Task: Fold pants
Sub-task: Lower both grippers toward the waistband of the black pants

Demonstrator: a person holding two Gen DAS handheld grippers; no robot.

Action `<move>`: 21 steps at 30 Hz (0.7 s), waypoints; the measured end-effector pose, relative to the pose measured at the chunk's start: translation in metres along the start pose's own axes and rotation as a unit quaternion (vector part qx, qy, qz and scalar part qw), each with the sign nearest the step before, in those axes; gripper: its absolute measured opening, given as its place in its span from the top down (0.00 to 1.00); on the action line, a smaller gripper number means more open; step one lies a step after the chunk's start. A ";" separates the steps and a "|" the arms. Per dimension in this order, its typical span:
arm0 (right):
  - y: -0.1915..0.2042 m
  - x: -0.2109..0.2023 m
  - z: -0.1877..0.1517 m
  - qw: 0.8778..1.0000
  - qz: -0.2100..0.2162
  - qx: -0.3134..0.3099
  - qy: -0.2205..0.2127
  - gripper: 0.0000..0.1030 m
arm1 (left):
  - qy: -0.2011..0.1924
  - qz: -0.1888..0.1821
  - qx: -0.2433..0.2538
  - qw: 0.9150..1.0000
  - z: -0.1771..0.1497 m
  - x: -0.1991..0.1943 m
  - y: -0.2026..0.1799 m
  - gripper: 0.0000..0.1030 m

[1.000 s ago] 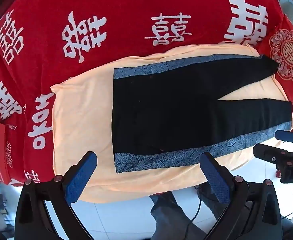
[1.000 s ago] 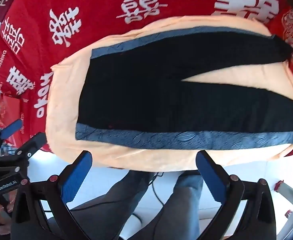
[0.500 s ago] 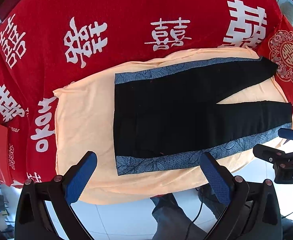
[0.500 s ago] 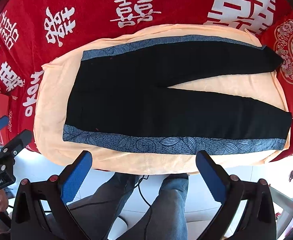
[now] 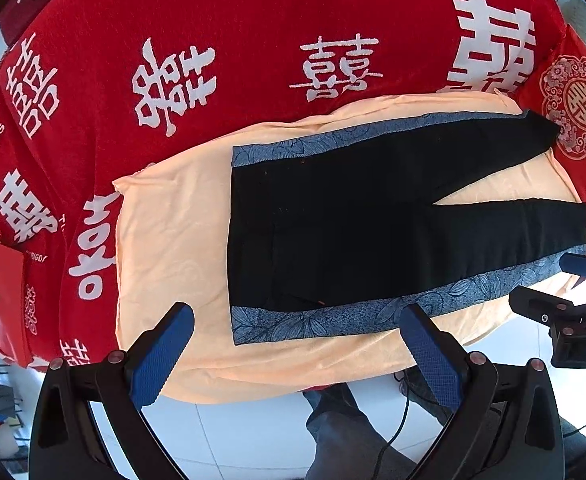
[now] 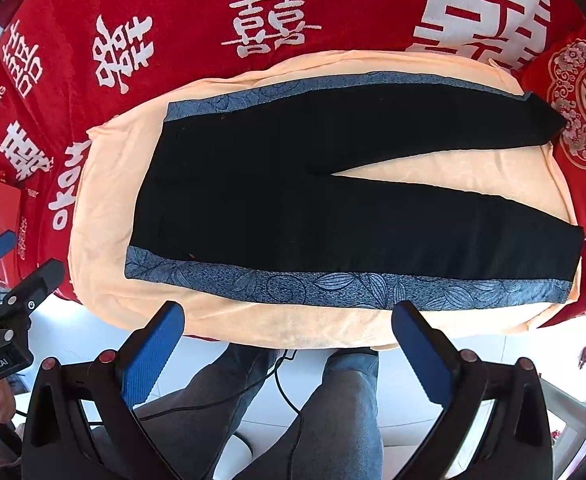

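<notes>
Black pants (image 5: pixel 353 232) with blue floral side stripes lie flat and unfolded on a peach cloth (image 5: pixel 165 240), waistband to the left, legs spread in a V to the right. They also show in the right wrist view (image 6: pixel 293 200). My left gripper (image 5: pixel 293 352) is open and empty, above the near edge of the cloth by the waistband corner. My right gripper (image 6: pixel 289 344) is open and empty, above the near edge by the near leg's stripe. Each gripper shows at the edge of the other's view.
A red cloth with white characters (image 5: pixel 253 40) covers the table beyond and around the peach cloth (image 6: pixel 105 184). A red patterned cushion (image 5: pixel 577 108) lies at the far right. The person's legs (image 6: pixel 333 408) and a cable stand on the white floor below the near edge.
Both grippers have drawn back and risen a little, so the pants sit smaller and more fully in view. Both stay open. The pants have not moved.
</notes>
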State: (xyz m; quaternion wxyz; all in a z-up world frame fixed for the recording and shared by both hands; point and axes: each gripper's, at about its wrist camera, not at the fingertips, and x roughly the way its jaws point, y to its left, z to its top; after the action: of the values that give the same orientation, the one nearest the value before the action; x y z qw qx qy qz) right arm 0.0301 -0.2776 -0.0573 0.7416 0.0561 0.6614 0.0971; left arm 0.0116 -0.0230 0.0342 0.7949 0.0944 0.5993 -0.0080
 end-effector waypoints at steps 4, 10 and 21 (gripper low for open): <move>-0.012 -0.002 0.001 1.000 0.003 -0.012 0.000 0.00 | 0.009 0.006 -0.019 1.000 -0.003 -0.001 -0.013 0.00; -0.035 -0.008 -0.003 0.999 -0.007 -0.050 0.003 0.00 | 0.028 0.012 -0.076 0.997 -0.014 0.002 -0.030 0.00; -0.062 0.013 -0.005 0.997 -0.024 -0.074 0.015 0.00 | 0.063 0.012 -0.111 0.992 -0.035 0.032 -0.041 0.00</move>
State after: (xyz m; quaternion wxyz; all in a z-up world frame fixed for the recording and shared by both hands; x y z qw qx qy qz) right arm 0.0312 -0.3349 -0.0838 0.7361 -0.0163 0.6644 0.1282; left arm -0.0179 -0.0544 -0.0113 0.7613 0.0128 0.6440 0.0740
